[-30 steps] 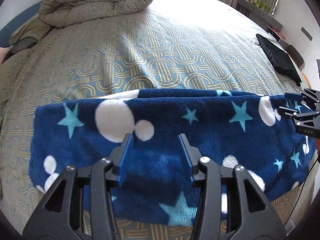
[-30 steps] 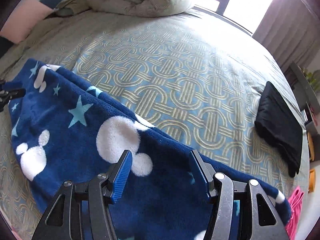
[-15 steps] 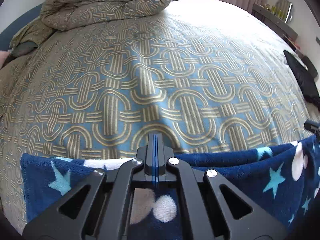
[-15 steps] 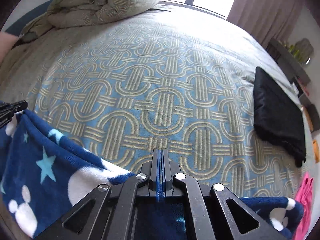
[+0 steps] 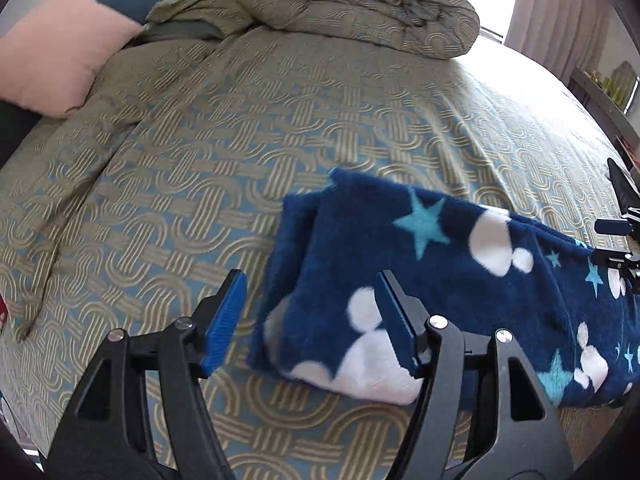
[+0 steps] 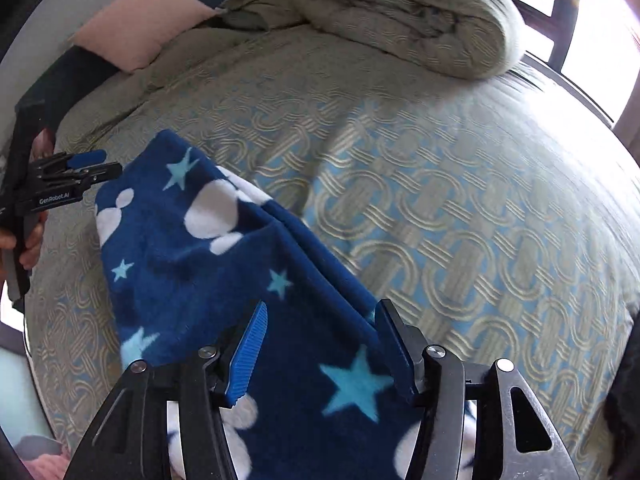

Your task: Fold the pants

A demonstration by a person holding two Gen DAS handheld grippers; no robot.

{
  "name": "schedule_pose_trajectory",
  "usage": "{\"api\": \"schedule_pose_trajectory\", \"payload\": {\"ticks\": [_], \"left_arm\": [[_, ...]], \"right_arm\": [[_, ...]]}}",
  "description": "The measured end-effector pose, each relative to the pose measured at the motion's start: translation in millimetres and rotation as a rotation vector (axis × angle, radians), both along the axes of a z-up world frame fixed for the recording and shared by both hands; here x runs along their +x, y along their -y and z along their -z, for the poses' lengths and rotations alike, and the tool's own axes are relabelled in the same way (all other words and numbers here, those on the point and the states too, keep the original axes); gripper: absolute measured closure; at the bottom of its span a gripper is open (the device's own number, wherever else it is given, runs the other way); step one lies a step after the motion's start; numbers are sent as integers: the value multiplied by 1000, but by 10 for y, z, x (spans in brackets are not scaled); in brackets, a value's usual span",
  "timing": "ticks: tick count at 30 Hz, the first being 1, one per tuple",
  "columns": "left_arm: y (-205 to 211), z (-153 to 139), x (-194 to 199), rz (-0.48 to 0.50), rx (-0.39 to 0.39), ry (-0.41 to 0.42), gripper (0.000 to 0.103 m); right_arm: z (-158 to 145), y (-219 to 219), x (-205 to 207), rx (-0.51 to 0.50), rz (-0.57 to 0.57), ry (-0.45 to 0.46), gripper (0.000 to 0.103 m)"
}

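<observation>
The navy fleece pants (image 5: 460,276) with light blue stars and white mouse shapes lie folded in a long band on the patterned bed cover; they also show in the right wrist view (image 6: 224,256). My left gripper (image 5: 316,320) is open and empty, its fingers standing over the left end of the band. My right gripper (image 6: 320,344) is open and empty above the right part of the pants. The left gripper also shows in the right wrist view (image 6: 88,168), held in a hand. The right gripper's tips show at the left wrist view's right edge (image 5: 620,240).
A rolled duvet (image 5: 360,4) lies at the head of the bed. A pink pillow (image 5: 56,52) sits at the far left. The blue and gold bed cover (image 6: 460,208) spreads beyond the pants. A dark garment (image 6: 624,392) lies at the right edge.
Both grippers were shut half a second ago and are open now. The pants' far edge has been brought over, leaving a narrower band. Both cameras have pulled back and swung left.
</observation>
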State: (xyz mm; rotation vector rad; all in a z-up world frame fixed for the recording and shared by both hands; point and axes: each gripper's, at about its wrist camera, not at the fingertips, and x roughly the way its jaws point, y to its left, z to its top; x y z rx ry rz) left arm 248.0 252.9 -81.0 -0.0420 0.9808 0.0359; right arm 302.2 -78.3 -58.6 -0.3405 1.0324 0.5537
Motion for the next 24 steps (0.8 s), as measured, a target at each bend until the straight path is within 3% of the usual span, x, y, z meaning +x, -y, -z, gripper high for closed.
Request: {"api": "schedule_pose_trajectory", "payload": {"ticks": [4,7,12,16,24], "left_arm": [[-146,115,-220,-3,-114,6,36],[-130,166,-358,19,-156,23,36],[-101,273,-554,33,-247,27,36],[-84,407,-582,55,-332,-23,49],[-257,516,-342,-17,-515,-4,53]], "right_arm": [[120,-560,161,-13,-84,-30,46],[117,-1002,248,-39,-147,-5,46],[55,-1784,342,14,-281,46,46],[173,-2357,338,10,-413,155,46],[530,-2751,640,-42,-391,5,46]]}}
